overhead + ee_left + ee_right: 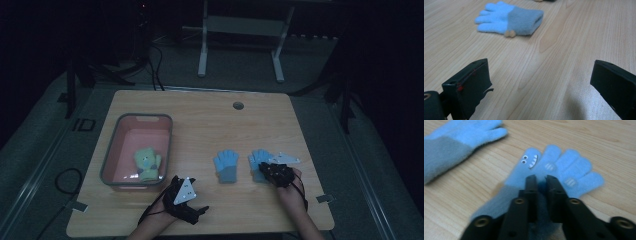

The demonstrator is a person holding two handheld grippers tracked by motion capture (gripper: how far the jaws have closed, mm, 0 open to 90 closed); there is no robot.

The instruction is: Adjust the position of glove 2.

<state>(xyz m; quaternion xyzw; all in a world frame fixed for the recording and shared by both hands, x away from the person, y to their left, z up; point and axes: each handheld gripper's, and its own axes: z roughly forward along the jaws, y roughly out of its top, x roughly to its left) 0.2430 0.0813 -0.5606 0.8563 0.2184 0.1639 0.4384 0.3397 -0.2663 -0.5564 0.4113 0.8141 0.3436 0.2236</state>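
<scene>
One glove [148, 164] lies in the bin [111, 150]; the right gripper [541, 181] pinches a blue glove [564, 167] near the table's right edge, another waits, left gripper [539, 82] open.

We see the left gripper [541, 82] w/ jaws wide apart, nothing btwn them, low over the wood table [574, 45]. Ahead lies a blue glove [509, 18], flat, grey cuff twd our right, fingers left, well apart from both jaws.

Wooden table [210, 115]; on it tub [111, 155]; two blue gloves [226, 165].
</scene>
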